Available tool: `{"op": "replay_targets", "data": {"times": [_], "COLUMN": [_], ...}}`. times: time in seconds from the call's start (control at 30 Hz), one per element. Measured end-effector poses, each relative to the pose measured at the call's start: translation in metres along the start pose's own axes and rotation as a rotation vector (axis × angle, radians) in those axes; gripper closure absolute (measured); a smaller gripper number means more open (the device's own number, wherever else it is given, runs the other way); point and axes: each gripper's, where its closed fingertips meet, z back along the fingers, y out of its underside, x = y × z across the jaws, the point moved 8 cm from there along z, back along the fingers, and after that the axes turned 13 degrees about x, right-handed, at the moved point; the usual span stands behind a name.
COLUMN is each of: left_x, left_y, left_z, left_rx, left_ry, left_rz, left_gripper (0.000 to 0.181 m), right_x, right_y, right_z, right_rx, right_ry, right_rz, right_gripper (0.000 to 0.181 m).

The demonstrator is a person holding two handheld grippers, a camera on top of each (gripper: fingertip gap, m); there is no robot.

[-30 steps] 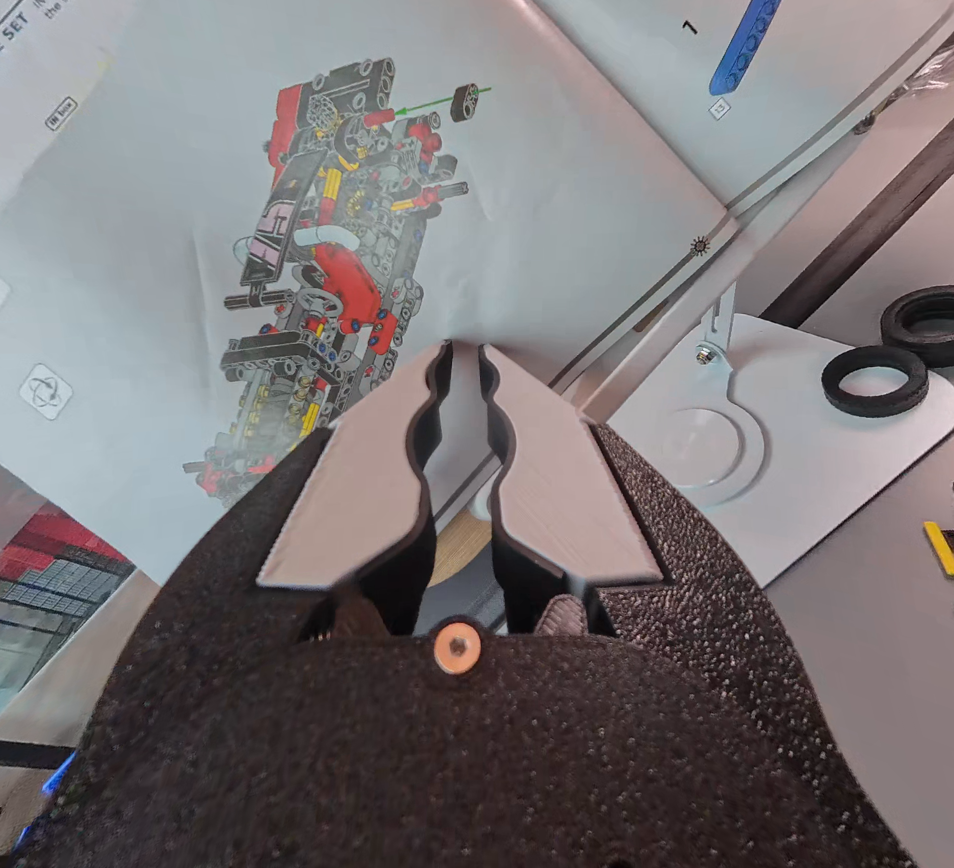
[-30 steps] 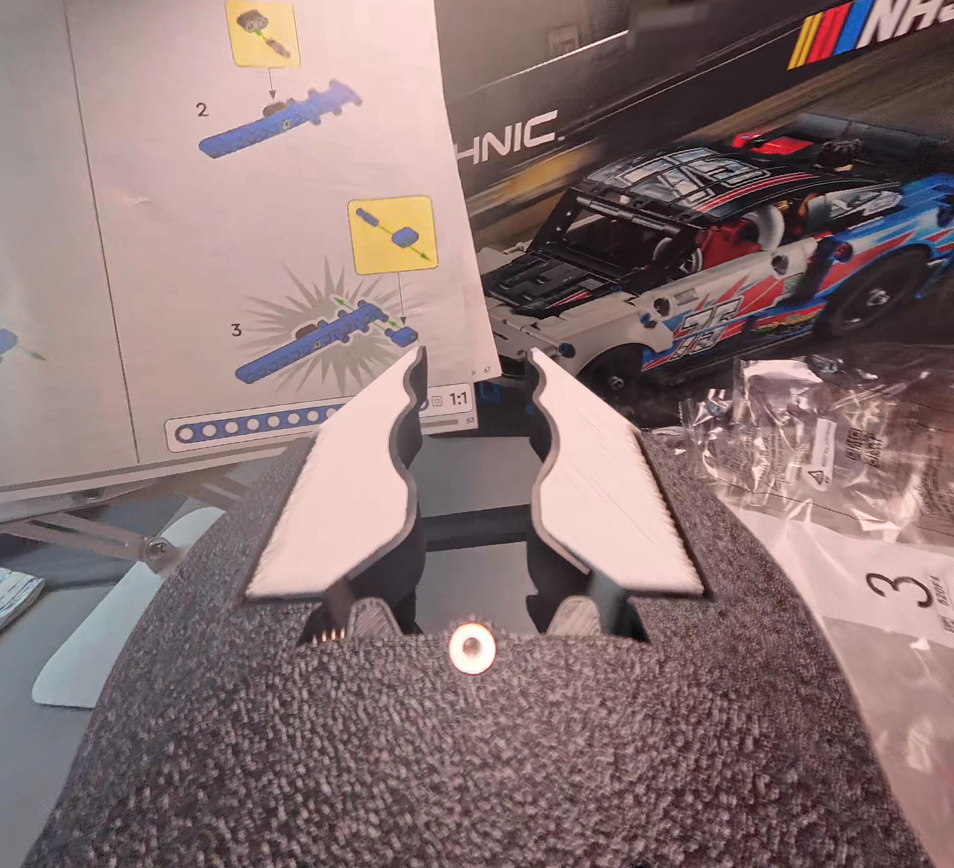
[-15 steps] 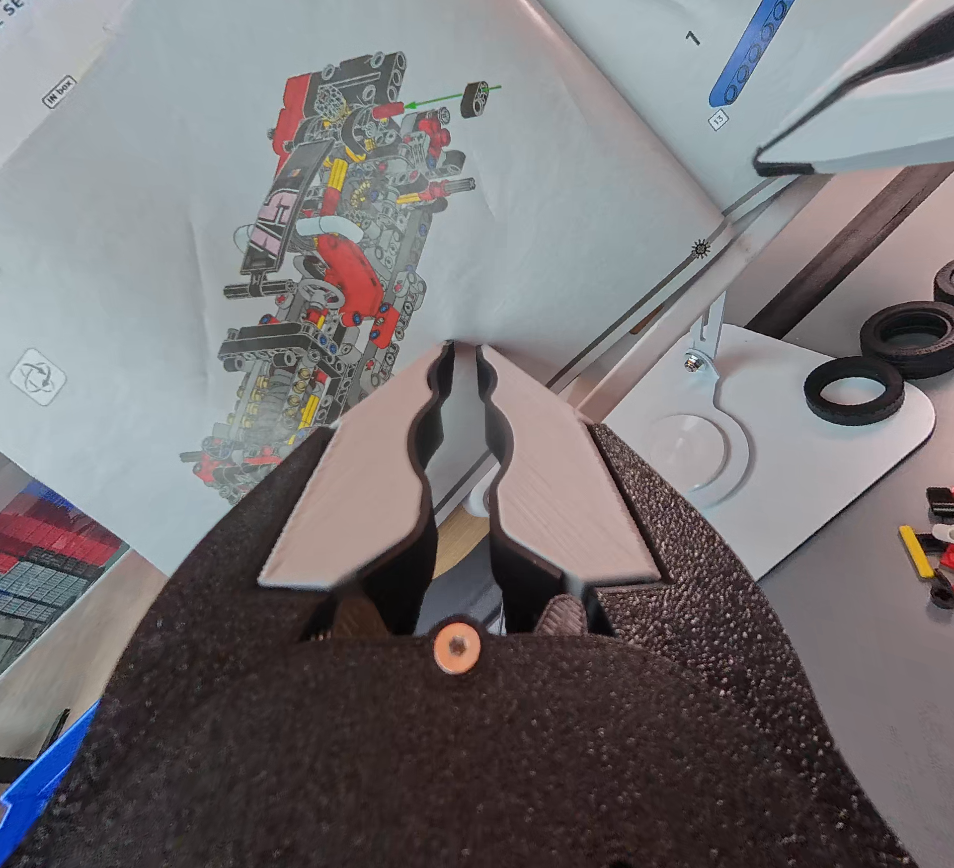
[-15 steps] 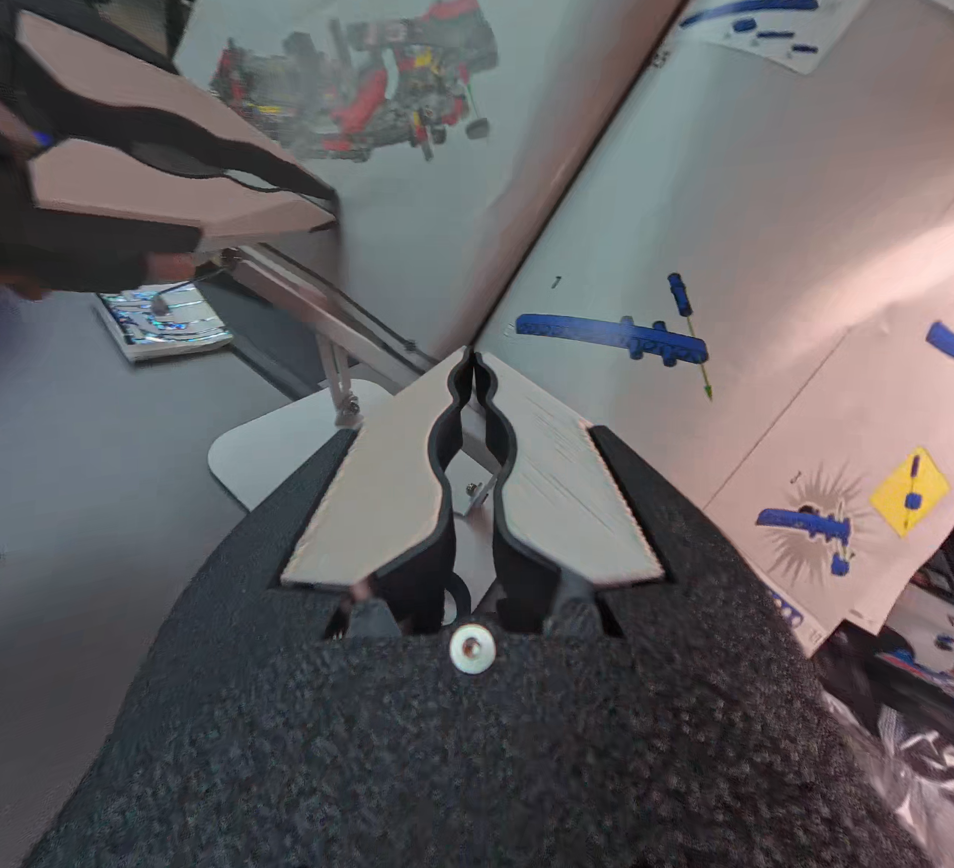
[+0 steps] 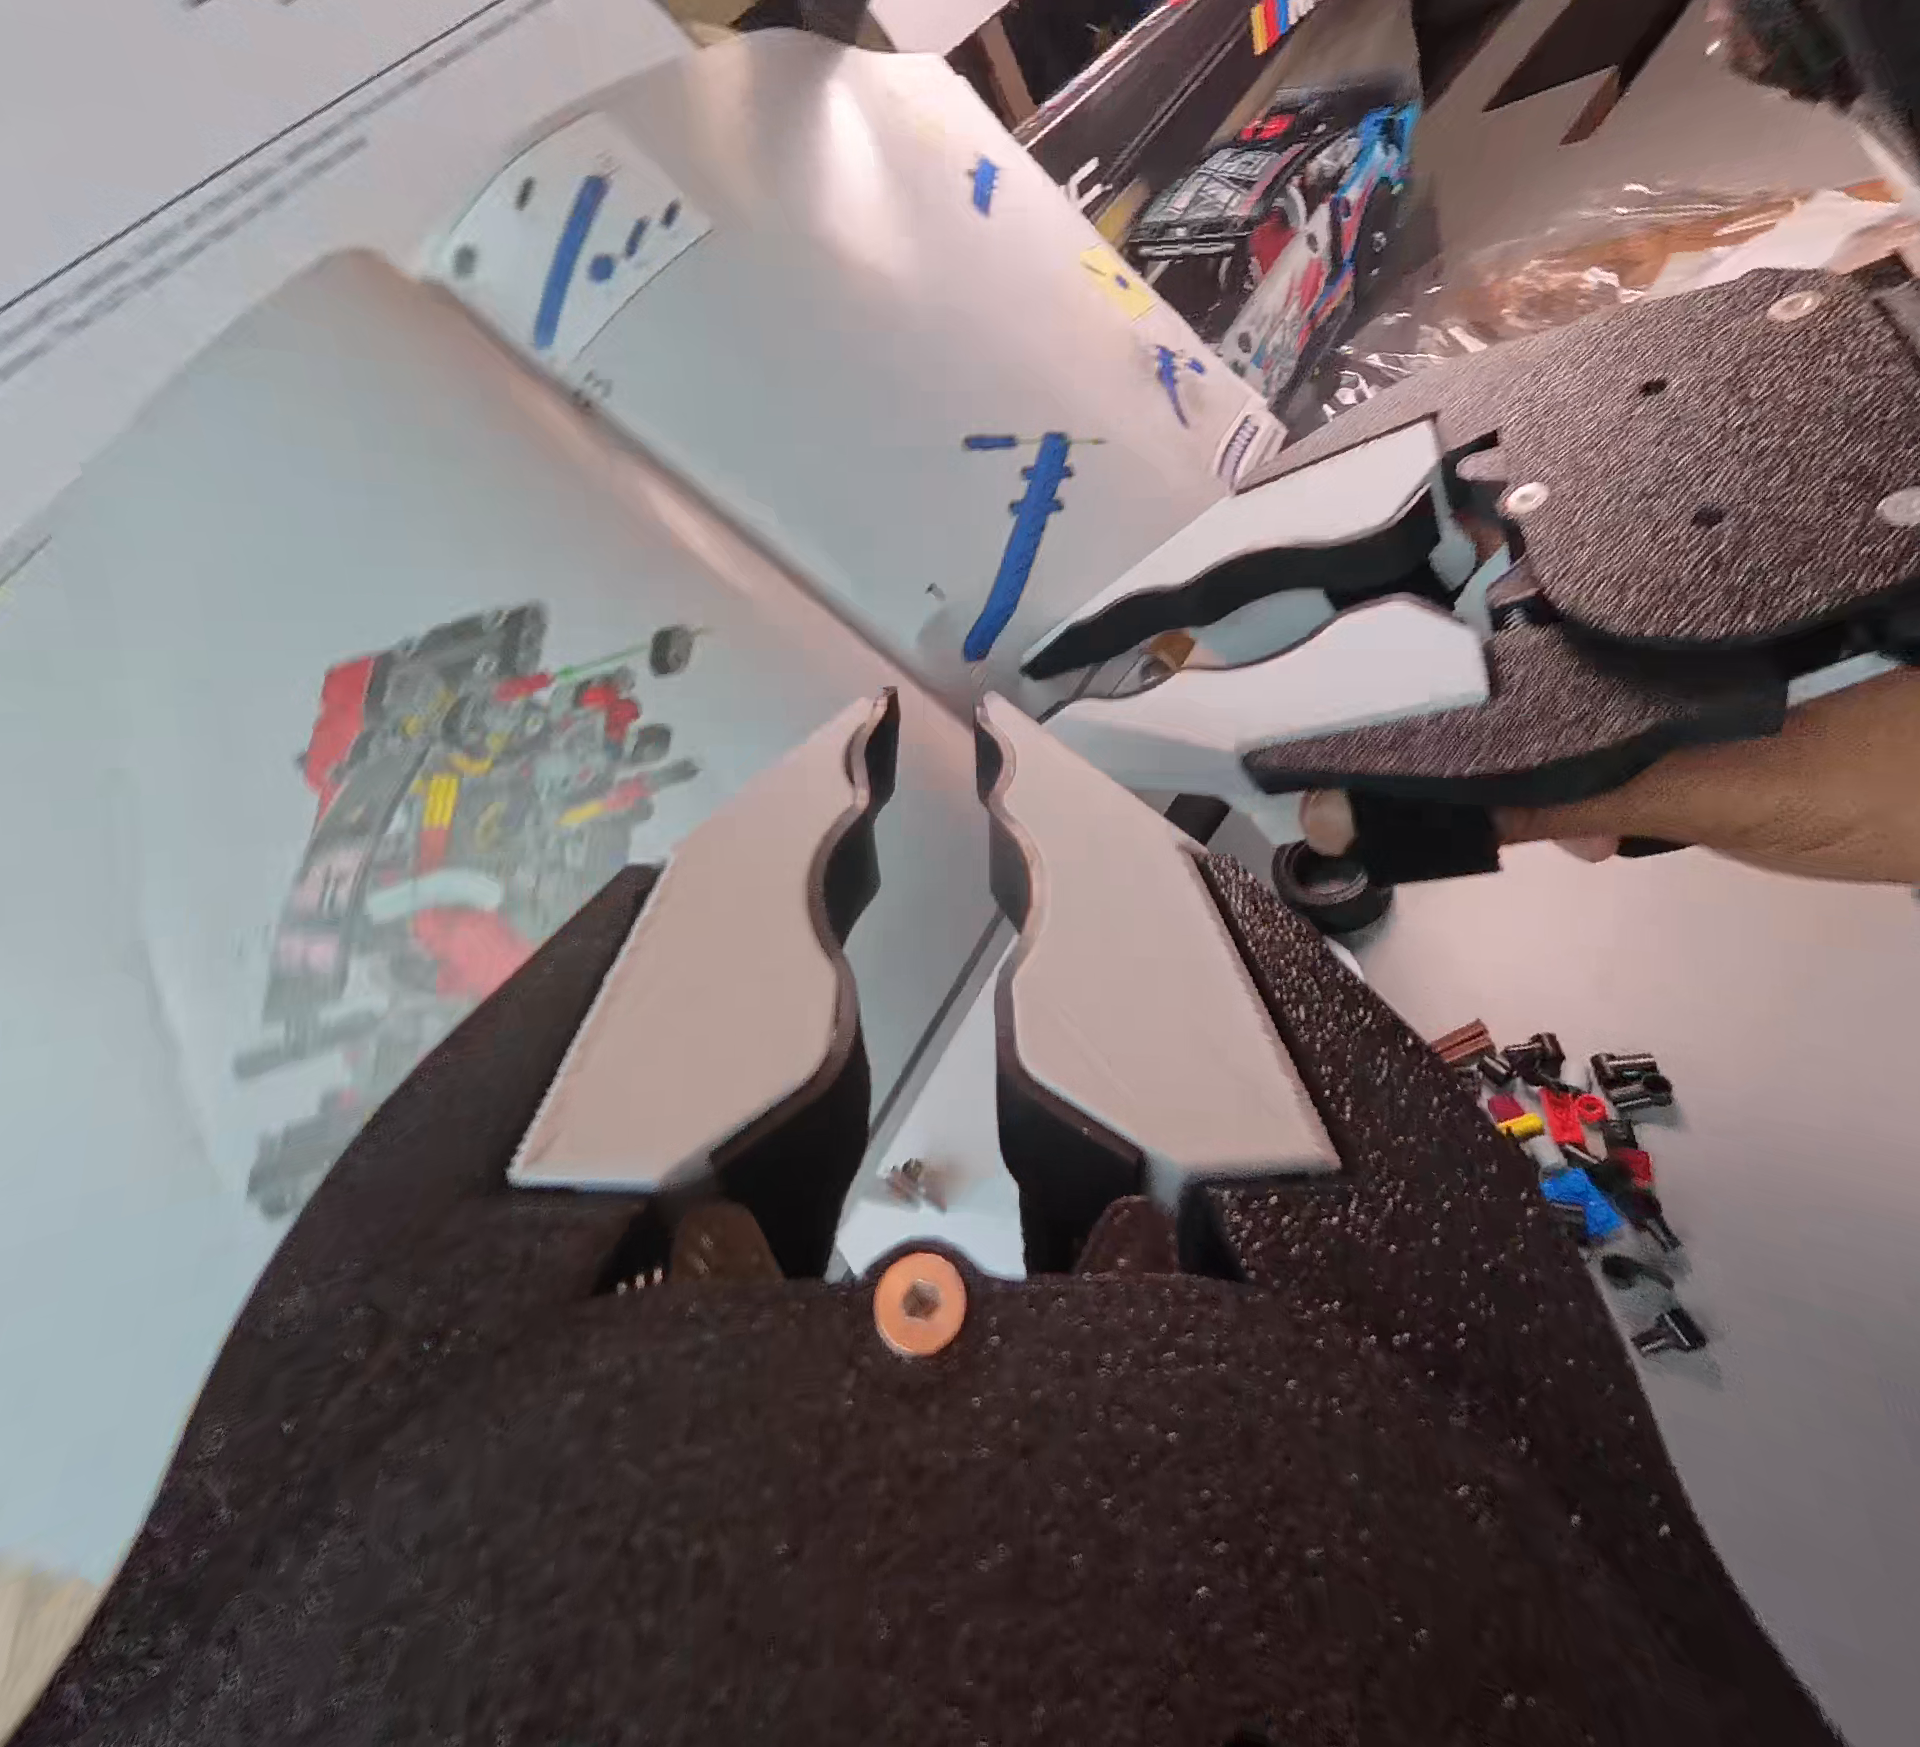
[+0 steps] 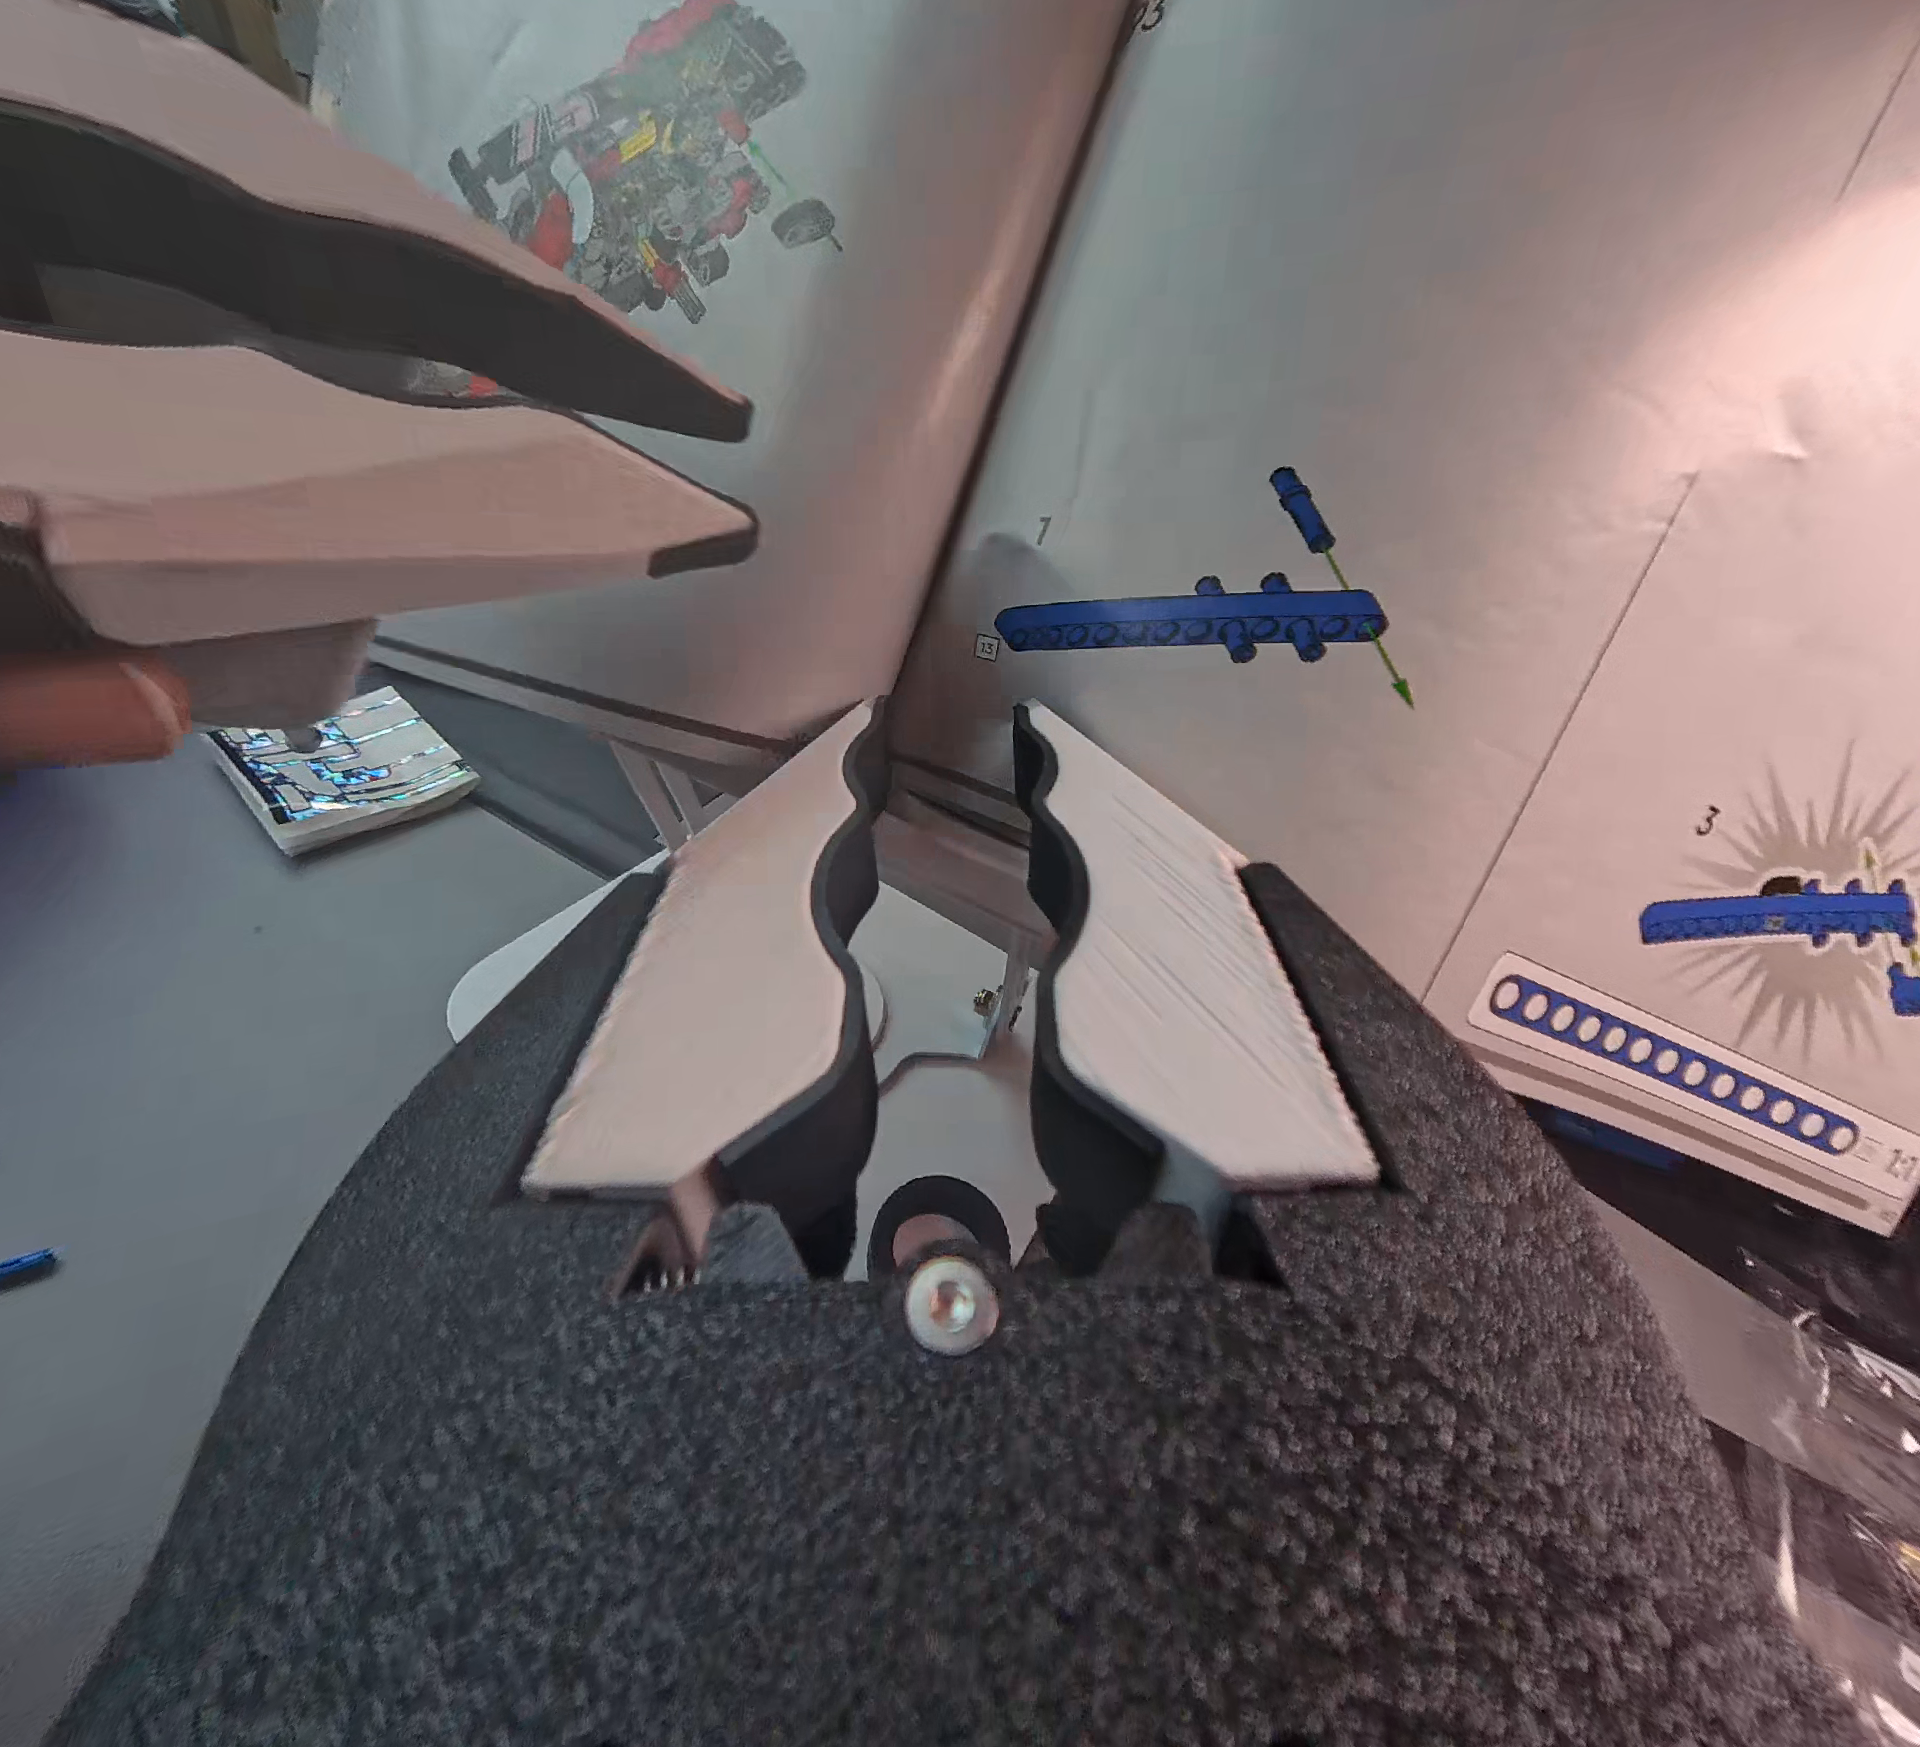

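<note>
An open instruction booklet [image 5: 312, 502] stands on a metal stand [image 6: 675, 741]. Its left page shows a red and black model and its right page [image 6: 1351, 295] shows blue beams. My left gripper [image 5: 932, 703] is slightly open and empty, with its tips at the bottom of the booklet's spine. My right gripper [image 6: 951, 713] is open and empty, with its tips either side of the spine's bottom edge. The right gripper also shows in the left wrist view [image 5: 1049, 684], coming in from the right in a person's hand. The left gripper [image 6: 750, 482] shows at the left of the right wrist view.
The stand's white base plate [image 6: 935, 1074] carries a black tyre [image 6: 935, 1209]. Another tyre [image 5: 1330, 876] lies under the hand. Several small loose parts [image 5: 1579, 1136] lie on the grey table. A set box [image 5: 1278, 170], plastic bags [image 6: 1849, 1448] and a shiny sticker sheet [image 6: 343, 762] surround the booklet. The left gripper's tips are roughly 6 cm from the right gripper's.
The right gripper swung left from the box to the booklet's spine, shutting on the way, and has now opened. The left gripper opened a little. The two grippers are now close together.
</note>
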Motion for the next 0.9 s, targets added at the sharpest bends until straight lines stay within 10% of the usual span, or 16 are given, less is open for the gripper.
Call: {"op": "replay_targets", "data": {"times": [0.2, 0.9], "left_x": [-0.011, 0.003], "left_y": [-0.015, 0.001], "left_z": [-0.053, -0.044], "left_rx": [0.213, 0.116], "left_ry": [0.005, 0.054], "left_rz": [-0.167, -0.024], "left_gripper": [0.177, 0.179], "right_x": [-0.008, -0.012], "right_y": [0.019, 0.039], "right_z": [0.018, 0.028], "right_rx": [-0.032, -0.244], "right_ry": [0.022, 0.175], "right_rz": [-0.035, 0.137], "right_gripper": [0.159, 0.157]}}
